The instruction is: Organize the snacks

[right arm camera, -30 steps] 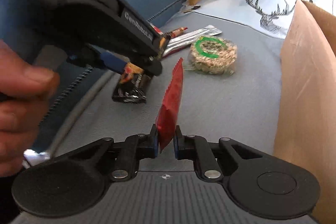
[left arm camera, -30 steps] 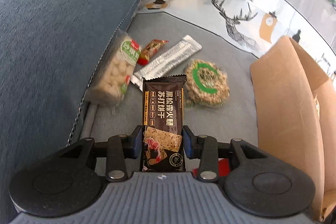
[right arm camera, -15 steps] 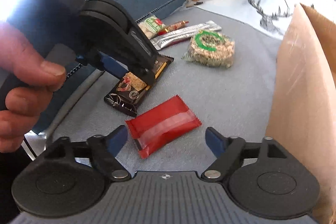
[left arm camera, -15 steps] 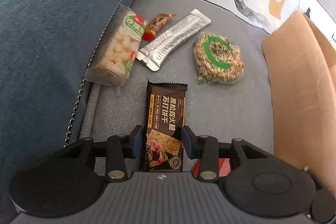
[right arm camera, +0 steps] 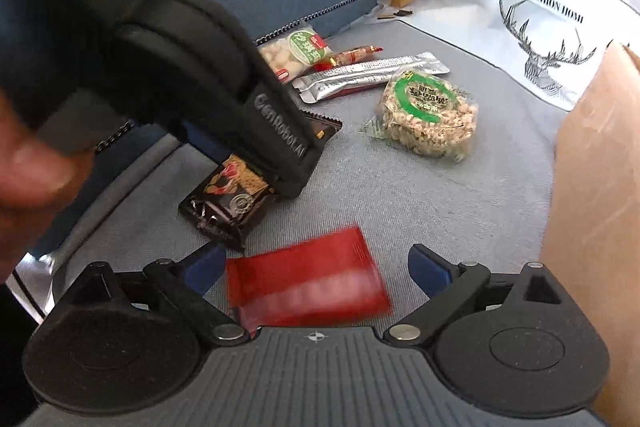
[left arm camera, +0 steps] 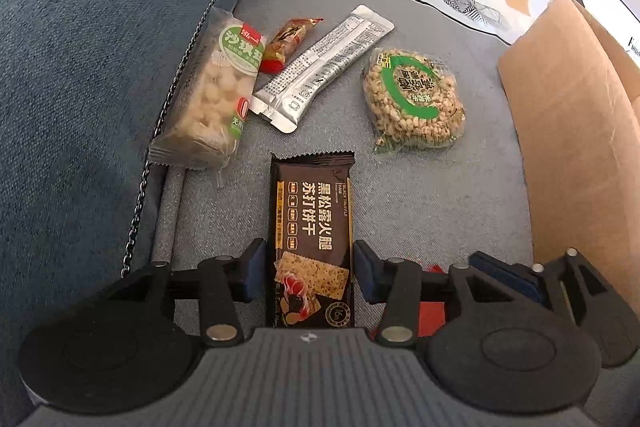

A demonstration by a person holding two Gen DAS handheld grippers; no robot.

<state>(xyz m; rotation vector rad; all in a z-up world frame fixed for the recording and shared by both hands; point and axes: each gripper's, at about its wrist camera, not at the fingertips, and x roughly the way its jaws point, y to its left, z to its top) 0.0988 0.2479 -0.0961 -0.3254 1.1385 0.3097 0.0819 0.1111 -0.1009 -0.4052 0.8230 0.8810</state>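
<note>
A dark brown cracker packet [left arm camera: 312, 227] lies flat on the grey sofa seat. My left gripper [left arm camera: 308, 255] points down over its near end with a pad on each side; the jaws are opening and narrow gaps show beside the packet. A red packet [right arm camera: 304, 283], blurred, lies flat on the seat between the wide-spread fingers of my right gripper [right arm camera: 316, 263], whose jaws are opening and touch nothing. The right wrist view shows the cracker packet [right arm camera: 228, 199] just left of the red one, under the left gripper held by a hand.
Farther back lie a round puffed-rice cake [left arm camera: 414, 99], a silver stick packet [left arm camera: 320, 71], a small orange-red candy [left arm camera: 288, 43] and a pale bar with a green label [left arm camera: 212, 91]. A blue cushion [left arm camera: 100, 47] borders the left. A cardboard box [left arm camera: 568, 131] stands right.
The right gripper opened wide and let go of the red packet, which dropped flat onto the seat. The left pads spread slightly off the cracker packet's sides.
</note>
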